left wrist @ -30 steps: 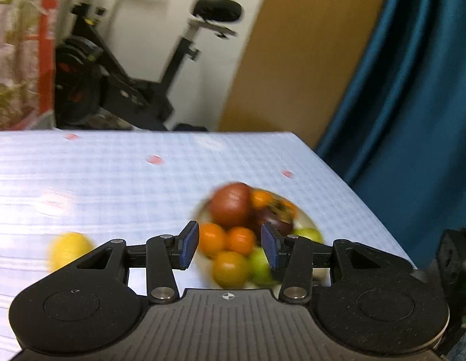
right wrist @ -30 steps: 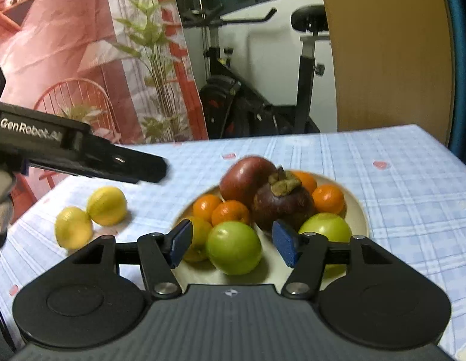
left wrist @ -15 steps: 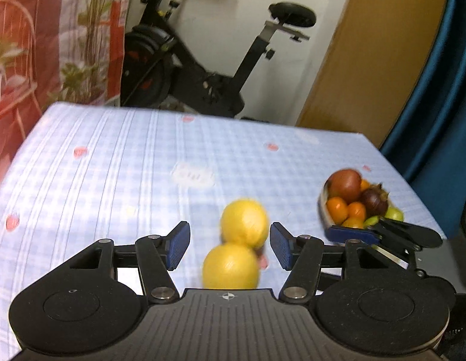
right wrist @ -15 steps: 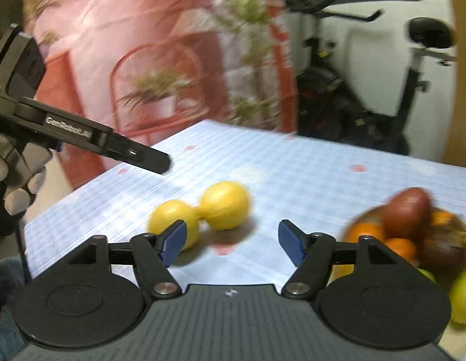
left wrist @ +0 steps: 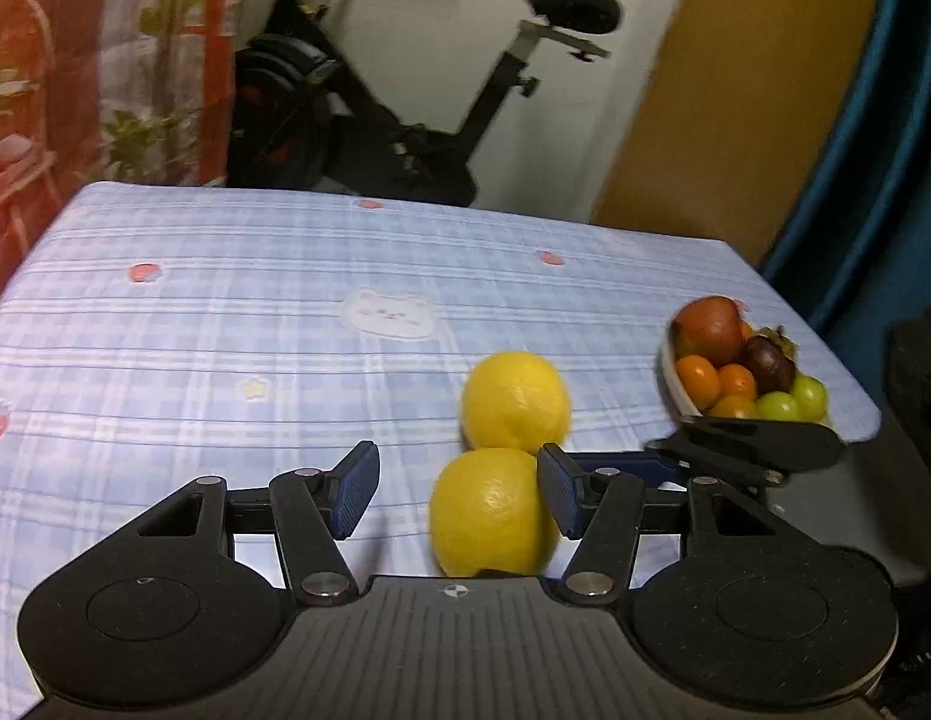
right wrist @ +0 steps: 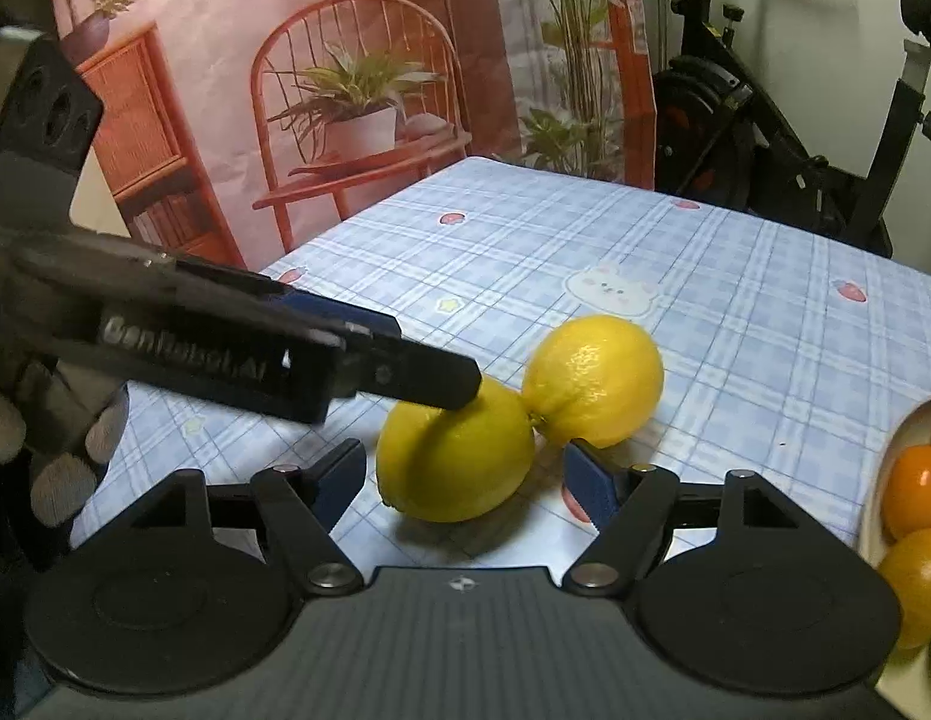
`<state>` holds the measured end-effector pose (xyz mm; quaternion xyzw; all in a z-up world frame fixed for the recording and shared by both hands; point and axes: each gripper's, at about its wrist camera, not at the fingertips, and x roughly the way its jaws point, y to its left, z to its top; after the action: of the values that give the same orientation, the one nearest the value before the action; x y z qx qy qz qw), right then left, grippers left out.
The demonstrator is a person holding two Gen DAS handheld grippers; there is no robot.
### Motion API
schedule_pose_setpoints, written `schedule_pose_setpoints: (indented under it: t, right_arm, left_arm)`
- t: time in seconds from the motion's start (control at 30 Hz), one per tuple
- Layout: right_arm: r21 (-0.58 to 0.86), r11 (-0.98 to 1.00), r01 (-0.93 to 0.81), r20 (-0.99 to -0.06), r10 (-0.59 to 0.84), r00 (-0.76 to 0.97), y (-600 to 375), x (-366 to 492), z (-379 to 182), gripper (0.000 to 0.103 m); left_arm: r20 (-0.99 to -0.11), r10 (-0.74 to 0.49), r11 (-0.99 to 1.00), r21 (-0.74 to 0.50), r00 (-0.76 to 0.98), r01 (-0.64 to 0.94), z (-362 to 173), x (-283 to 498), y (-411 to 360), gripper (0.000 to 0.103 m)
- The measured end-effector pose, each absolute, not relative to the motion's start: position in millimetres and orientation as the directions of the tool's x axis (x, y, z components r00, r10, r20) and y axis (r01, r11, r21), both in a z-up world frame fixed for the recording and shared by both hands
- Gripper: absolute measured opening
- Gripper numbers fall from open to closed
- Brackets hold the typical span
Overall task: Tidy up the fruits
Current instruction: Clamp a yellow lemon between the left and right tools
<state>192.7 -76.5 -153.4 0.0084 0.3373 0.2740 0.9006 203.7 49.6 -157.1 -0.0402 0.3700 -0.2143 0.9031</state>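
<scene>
A home room; exercise bike (left wrist: 405,90), teal curtain (left wrist: 873,138), checked tablecloth (left wrist: 225,312)

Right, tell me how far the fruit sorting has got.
Done: the plate already holds oranges, green fruit and dark fruit. In hand: both grippers close in on the two lemons on the tablecloth. The near lemon sits between the open left gripper fingers, not yet clamped. Its jaws recently opened, like the right gripper's. Left: gripping and moving both, including the far lemon.

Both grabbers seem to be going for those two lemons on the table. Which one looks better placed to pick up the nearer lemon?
Probably the left gripper: the nearer lemon already sits between its open fingers, against one pad. The right gripper also frames it, but more loosely.
</scene>
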Motion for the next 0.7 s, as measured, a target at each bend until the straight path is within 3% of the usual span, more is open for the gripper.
schedule_pose_setpoints:
  t: [0.3, 0.43, 0.7]
  right_arm:
    - [0.23, 0.852, -0.471, -0.614, 0.502, 0.609, -74.7, 196.2, -160.4, 0.071]
    - [0.239, 0.85, -0.469, -0.615, 0.506, 0.604, -73.7, 196.5, -161.9, 0.063]
    - [0.262, 0.846, -0.463, -0.602, 0.519, 0.607, -78.4, 192.1, -163.8, 0.062]
  left_arm:
    - [-0.647, -0.475, 0.879, -0.31, 0.597, 0.363, -169.4, 205.3, 51.8, 0.06]
    - [-0.668, -0.484, 0.874, -0.329, 0.565, 0.359, -175.1, 208.2, 49.3, 0.059]
    - [-0.67, -0.481, 0.874, -0.32, 0.565, 0.365, -178.5, 202.5, 43.2, 0.058]
